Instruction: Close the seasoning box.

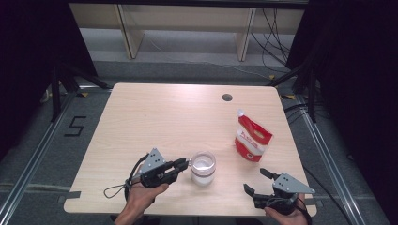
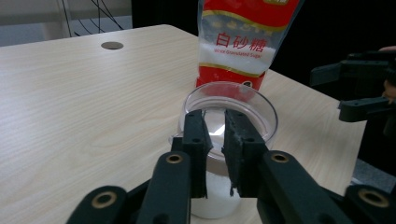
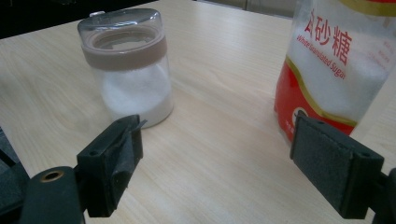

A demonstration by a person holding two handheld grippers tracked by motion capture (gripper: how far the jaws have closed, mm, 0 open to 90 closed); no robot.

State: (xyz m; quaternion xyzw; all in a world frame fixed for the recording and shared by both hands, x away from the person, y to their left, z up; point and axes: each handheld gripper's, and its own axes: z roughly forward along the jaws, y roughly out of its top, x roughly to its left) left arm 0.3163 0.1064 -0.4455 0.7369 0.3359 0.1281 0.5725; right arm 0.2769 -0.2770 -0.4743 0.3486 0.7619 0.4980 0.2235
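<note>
From the high view we see a light wooden table point(image 1: 155, 122) with a clear jar point(image 1: 203, 168) standing near its front edge, its lower part filled with white granules and a clear lid on top. Well apart from it, toward the right side of the table, a red and white sugar pouch point(image 1: 252, 136) stands with its spout up. Our left gripper point(image 1: 185, 163) lies level, and its jaw tips reach the jar's upper left rim, set close together. Our right gripper point(image 1: 256, 180) rests at the front right corner of the table, its jaws spread wide with nothing between them, apart from both jar and pouch. In the left gripper view we look along the two black jaws at the lid point(image 2: 229, 114), a clear domed cap over a brownish band; the jaws stand with only a narrow gap between them, right at the lid's near edge, and we cannot tell whether the pads press on it. The pouch point(image 2: 240, 42) stands behind the jar, its clear window showing white sugar, and the other gripper point(image 2: 362, 91) shows at the right edge. In the right gripper view we see the jar point(image 3: 128, 70) at the upper left, roughly half full of white granules, and the pouch point(image 3: 334, 60) at the right, while the wide-spread jaws frame bare table.
</note>
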